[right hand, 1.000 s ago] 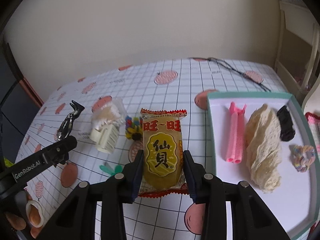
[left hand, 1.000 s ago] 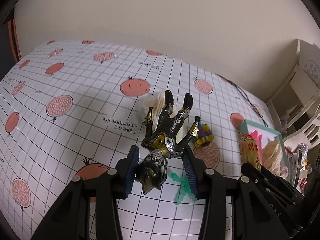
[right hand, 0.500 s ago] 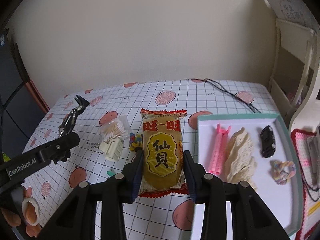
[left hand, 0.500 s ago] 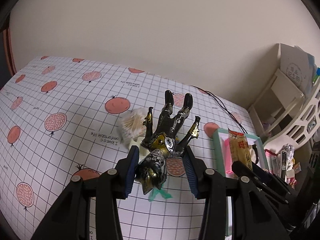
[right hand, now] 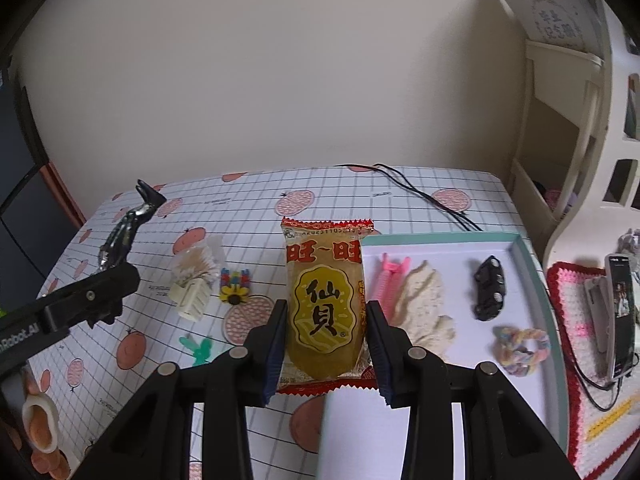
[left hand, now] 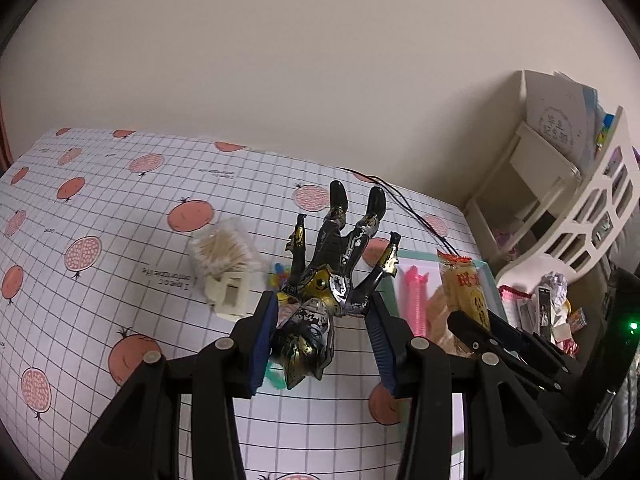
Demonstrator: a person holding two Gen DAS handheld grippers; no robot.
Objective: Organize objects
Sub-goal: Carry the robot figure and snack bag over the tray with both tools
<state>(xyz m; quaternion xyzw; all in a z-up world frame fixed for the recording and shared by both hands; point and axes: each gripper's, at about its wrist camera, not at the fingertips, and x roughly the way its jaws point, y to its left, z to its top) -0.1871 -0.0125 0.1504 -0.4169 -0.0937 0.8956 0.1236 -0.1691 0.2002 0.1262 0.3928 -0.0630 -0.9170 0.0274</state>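
The left hand-held gripper point(left hand: 322, 344) is gripping a figure point(left hand: 332, 276); the right hand-held gripper point(right hand: 326, 346) is clamping a snack point(right hand: 325, 308) above the tabletop point(right hand: 256, 200).

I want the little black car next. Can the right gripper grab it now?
Probably not yet: the right gripper is already shut on the snack packet. The black toy car lies uncovered in the tray, though.

A domestic room: a table under a fruit-print grid tablecloth point(left hand: 120, 216) stands against a plain wall, beside a white shelf unit point(left hand: 560, 184) holding papers, with a crocheted mat point(right hand: 576, 320) and toys.
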